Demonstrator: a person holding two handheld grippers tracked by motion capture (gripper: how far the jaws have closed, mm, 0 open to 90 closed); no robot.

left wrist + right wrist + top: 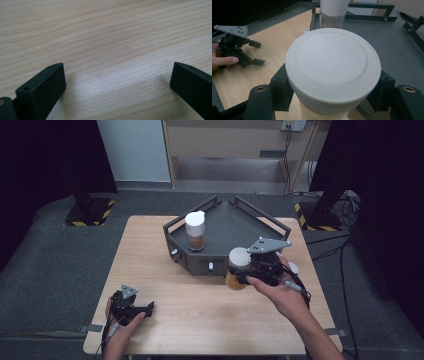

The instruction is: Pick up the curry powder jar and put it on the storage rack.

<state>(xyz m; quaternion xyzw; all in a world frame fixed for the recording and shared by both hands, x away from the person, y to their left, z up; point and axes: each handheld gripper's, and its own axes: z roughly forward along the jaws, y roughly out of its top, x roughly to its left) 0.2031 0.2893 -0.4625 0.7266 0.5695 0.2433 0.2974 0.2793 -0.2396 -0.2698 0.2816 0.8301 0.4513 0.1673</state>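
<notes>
A: What is the right tool [239, 276] gripping?

B: Its two black jaws are pressing on either side of a clear round jar with a wide white screw lid [237, 269], clamping it just below the lid. In the high view the jar is showing an amber-brown filling in its lower part; in the right gripper view the flat, off-white lid is facing the camera and hiding most of the body.

A: Where is that jar sitting?

B: It is hovering at the front right corner of the dark grey, wedge-shaped metal tray with raised rail sides [227, 232], just outside its front wall and above the light wooden table [200, 310]. The person's right hand [280, 292] is holding the tool from below right.

A: Is anything standing in the tray?

B: A second clear jar with a white lid and brown contents [195, 231] is standing upright near the tray's left rear rail. In the right gripper view it is appearing directly behind the held jar.

A: And the left tool [145, 309]?

B: It is lying low at the table's front left corner, held by the left hand [120, 325], well apart from the tray. Its jaws are standing wide apart with bare wood grain between them.
</notes>
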